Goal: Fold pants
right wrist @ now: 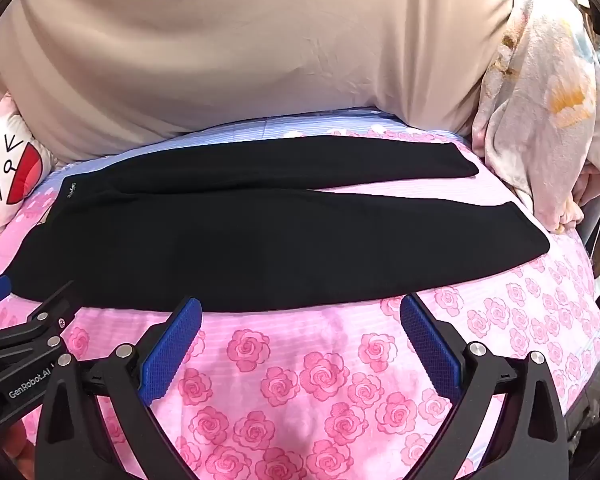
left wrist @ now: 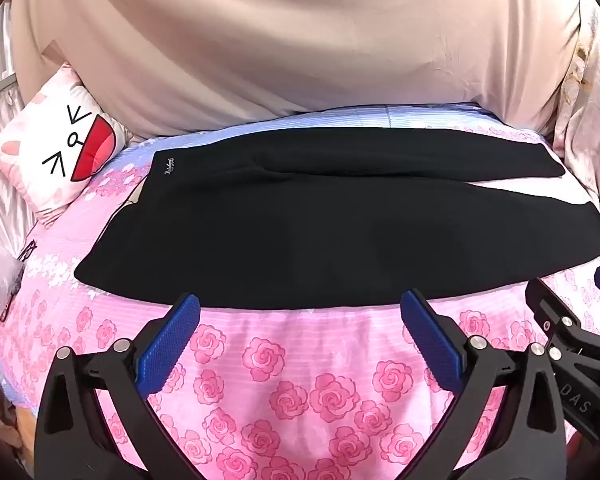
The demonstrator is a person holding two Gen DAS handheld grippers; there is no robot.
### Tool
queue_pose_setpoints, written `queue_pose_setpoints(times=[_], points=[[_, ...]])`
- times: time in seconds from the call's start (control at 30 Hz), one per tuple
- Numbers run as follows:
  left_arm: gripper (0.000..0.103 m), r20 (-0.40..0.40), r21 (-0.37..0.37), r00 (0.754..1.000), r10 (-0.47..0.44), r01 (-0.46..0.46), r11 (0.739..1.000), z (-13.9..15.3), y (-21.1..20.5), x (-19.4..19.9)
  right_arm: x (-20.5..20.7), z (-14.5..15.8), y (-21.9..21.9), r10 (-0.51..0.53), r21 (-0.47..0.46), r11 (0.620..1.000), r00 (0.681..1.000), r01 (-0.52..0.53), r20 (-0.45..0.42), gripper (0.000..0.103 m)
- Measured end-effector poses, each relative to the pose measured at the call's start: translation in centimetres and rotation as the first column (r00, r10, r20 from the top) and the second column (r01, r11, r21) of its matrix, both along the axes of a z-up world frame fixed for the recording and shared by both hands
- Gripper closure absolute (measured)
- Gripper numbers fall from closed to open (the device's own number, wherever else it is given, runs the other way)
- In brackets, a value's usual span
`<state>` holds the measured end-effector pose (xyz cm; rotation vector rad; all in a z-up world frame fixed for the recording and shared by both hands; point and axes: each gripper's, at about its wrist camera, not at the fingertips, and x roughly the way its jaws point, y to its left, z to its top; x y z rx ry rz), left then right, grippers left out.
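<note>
Pink rose-printed bedsheet (left wrist: 300, 360) carries the black soft knit pants (left wrist: 300, 232) spread flat, legs parted; both the left gripper (left wrist: 300, 308) and right gripper (right wrist: 300, 310) hang spread and empty just before its near hem, so the limp, light cloth likely wants pinching at waistband and cuff edges.

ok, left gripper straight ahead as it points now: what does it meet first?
Probably the near edge of the black pants, lying flat on the rose-print bedsheet. The left gripper is open, fingers either side of that edge. Nothing else shows between, though its height above the sheet is unclear.
</note>
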<state>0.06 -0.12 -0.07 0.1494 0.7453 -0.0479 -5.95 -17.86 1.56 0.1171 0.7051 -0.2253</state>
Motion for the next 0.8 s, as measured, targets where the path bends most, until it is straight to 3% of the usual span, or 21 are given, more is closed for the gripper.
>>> queue_pose_setpoints(times=[0.8], points=[[0.005,-0.023,0.005,1.0,-0.009,0.009,1.0,-1.5,0.2,0.5,0.9,-0.4,0.3,0.008,-0.011,1.0,1.0,-0.008,-0.026,0.005]])
